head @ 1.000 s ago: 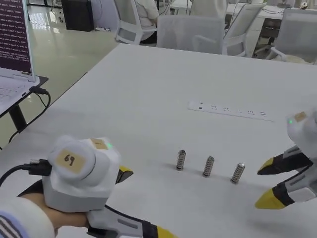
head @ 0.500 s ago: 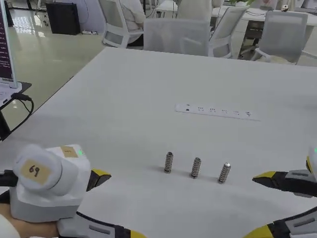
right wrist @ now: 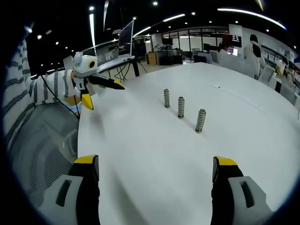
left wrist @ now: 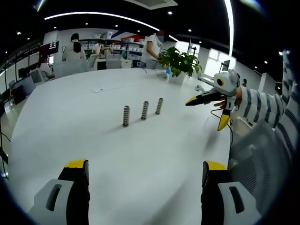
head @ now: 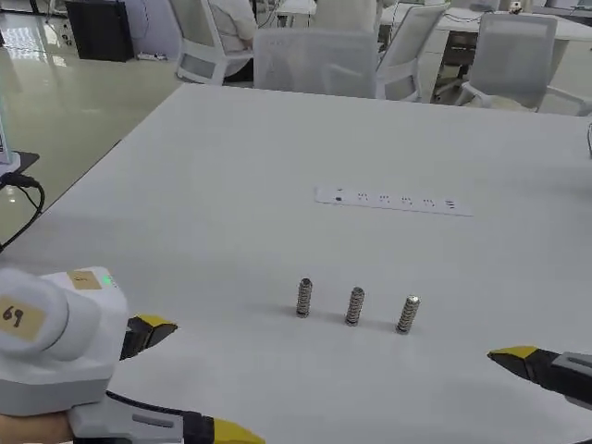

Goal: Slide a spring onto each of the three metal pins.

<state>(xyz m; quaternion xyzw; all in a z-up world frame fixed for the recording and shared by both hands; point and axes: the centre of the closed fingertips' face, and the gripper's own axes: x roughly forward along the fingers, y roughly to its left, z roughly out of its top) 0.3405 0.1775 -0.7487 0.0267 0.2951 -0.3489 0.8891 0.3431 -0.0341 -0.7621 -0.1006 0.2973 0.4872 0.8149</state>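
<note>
Three upright metal pins stand in a row on the white table, each with a spring on it: the left pin (head: 303, 297), the middle pin (head: 354, 305) and the right pin (head: 407, 314). My left gripper (head: 190, 379) is at the near left, open and empty, well short of the row. In the left gripper view (left wrist: 145, 165) its jaws stand wide apart, with the springs (left wrist: 145, 110) ahead. One yellow-tipped finger (head: 516, 355) of the right gripper shows at the near right. The right gripper (right wrist: 155, 164) is open and empty, facing the springs (right wrist: 181, 107).
A white power strip (head: 393, 200) lies beyond the pins. Office chairs (head: 314, 60) line the table's far edge. A black cable (head: 18, 180) hangs off to the left. A potted plant (left wrist: 180, 63) stands at a table corner, and a laptop (right wrist: 124, 42) sits past the left gripper.
The head camera has swung, so the whole scene shifted left. Both grippers have drawn back from the pins toward the near edge and further apart. The pins and springs have not moved.
</note>
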